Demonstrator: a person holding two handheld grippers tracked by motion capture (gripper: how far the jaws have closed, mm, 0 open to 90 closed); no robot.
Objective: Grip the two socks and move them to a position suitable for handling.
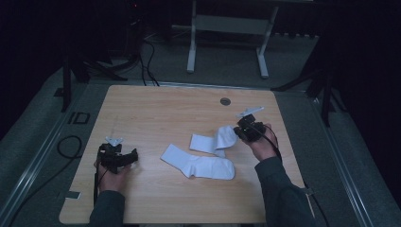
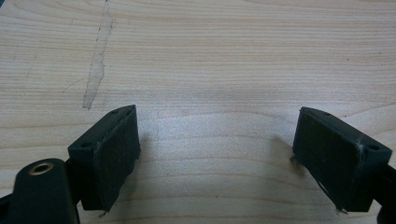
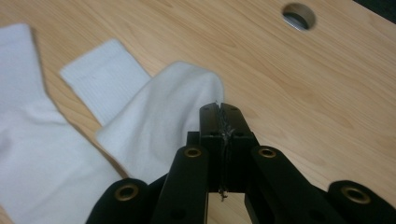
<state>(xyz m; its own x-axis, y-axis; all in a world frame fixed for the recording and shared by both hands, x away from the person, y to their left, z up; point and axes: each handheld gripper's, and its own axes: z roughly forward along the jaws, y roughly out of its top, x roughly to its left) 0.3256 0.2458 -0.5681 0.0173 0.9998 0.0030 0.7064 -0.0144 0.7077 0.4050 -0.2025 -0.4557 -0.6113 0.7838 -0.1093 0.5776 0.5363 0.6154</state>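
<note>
- White fabric: the lifted sock (image 1: pixel 222 138) is pinched at one end by the right gripper (image 1: pixel 242 130), whose jaws are pressed tight together on the cloth; in the right gripper view the sock (image 3: pixel 154 121) hangs away to the left of the gripper (image 3: pixel 219 109), down to the worktop (image 3: pixel 299 93).
- Its far end, the ribbed cuff, rests flat on the worktop (image 1: pixel 156 104), out beyond the right gripper's tip.
- Second sock (image 1: pixel 198 164) lies flat on the wood, below and left of the right gripper, just beside the lifted one; whether they touch is unclear.
- Left gripper (image 1: pixel 124 158) sits low over bare wood, well apart from both socks, with its jaws spread wide and nothing between them; the left gripper view shows its pads (image 2: pixel 116 154) over the plain worktop (image 2: pixel 210 70).
- Round cable hole (image 1: pixel 225 101) lies beyond the right gripper.
</note>
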